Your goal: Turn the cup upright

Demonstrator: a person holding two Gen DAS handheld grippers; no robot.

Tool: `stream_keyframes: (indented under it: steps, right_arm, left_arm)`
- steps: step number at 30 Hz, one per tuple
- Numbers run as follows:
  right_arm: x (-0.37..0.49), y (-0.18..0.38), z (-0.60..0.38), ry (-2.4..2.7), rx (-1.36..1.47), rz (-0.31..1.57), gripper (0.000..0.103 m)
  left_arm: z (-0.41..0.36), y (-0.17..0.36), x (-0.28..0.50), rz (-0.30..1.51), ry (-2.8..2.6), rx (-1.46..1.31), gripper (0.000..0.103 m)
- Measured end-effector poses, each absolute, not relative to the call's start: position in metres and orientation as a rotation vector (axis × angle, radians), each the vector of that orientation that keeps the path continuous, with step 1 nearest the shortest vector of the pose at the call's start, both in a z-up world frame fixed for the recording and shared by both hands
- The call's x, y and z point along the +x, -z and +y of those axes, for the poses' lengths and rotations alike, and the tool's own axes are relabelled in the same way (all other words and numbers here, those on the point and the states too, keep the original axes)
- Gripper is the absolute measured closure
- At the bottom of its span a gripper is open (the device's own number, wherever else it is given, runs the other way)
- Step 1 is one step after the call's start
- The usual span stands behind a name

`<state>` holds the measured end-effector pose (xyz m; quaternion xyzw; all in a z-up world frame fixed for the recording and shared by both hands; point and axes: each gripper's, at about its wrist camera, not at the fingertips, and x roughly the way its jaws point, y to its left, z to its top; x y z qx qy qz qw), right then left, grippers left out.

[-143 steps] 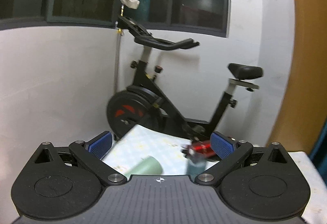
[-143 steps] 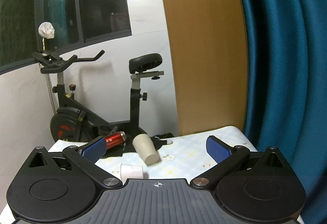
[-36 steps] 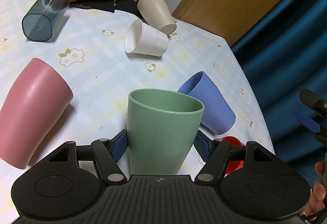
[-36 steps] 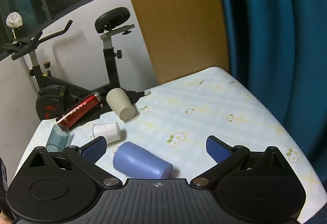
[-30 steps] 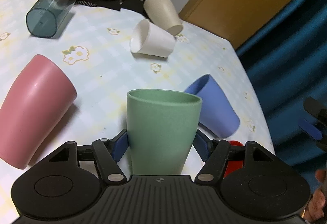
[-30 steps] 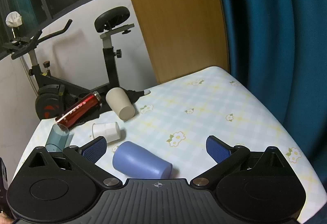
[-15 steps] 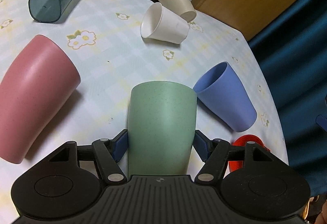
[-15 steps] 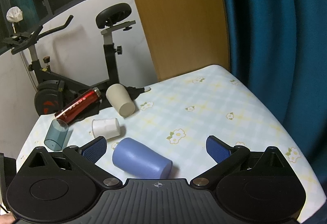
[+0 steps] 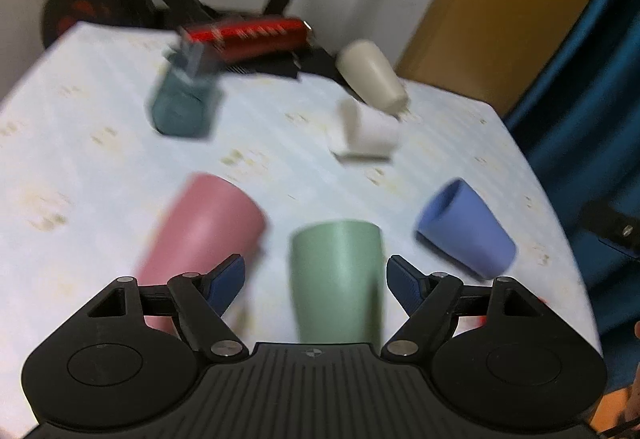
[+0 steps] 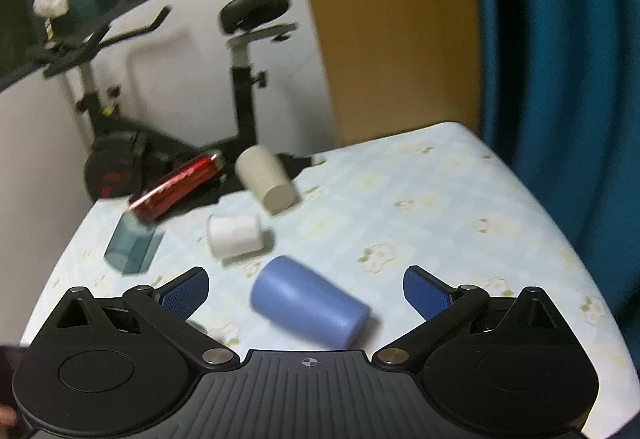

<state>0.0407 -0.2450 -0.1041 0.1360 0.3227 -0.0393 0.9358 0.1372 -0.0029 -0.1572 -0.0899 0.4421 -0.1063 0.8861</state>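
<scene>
Left wrist view, motion-blurred. Far left, teal transparent tumbler (image 9: 182, 101) lying on the flowered tablecloth (image 9: 100, 167), red metal bottle (image 9: 246, 35) just behind it; pale lettering along the bottle, unreadable in the blur. Pink cup (image 9: 200, 239) on its side, near the left finger. Centre: green cup (image 9: 336, 279) standing upright on the cloth between the pads of the left gripper (image 9: 316, 277); jaws spread wide, a gap visible on each side of the cup, nothing held. Further right, white cup (image 9: 366, 133) and beige cup (image 9: 372, 75) tipped over, touching or nearly so. Blue cup (image 9: 466, 235) on its side, right of the green one.

Right wrist view, also soft. Same tumbler (image 10: 134, 243), bottle (image 10: 178, 189), white cup (image 10: 236, 237), beige cup (image 10: 266, 179). Blue cup (image 10: 308, 303) lying down between the pads of the right gripper (image 10: 306, 289), untouched; jaws wide apart, empty. Exercise bike (image 10: 240, 51) behind the table. No brand marks legible anywhere.
</scene>
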Motion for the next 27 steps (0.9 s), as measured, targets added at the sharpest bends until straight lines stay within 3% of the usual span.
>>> stream_keyframes:
  steps: [13, 23, 27]
  right_arm:
    - [0.113, 0.152, -0.144, -0.231, 0.178, 0.932, 0.004]
    - [0.156, 0.184, -0.102, -0.302, 0.218, 1.066, 0.007]
    - [0.162, 0.192, -0.099, -0.302, 0.239, 1.1, 0.017]
  left_arm:
    - [0.075, 0.117, 0.117, 0.73, -0.08, -0.129, 0.023]
    - [0.11, 0.109, 0.097, 0.679, -0.185, -0.244, 0.022]
    - [0.112, 0.109, 0.094, 0.662, -0.201, -0.261, 0.022]
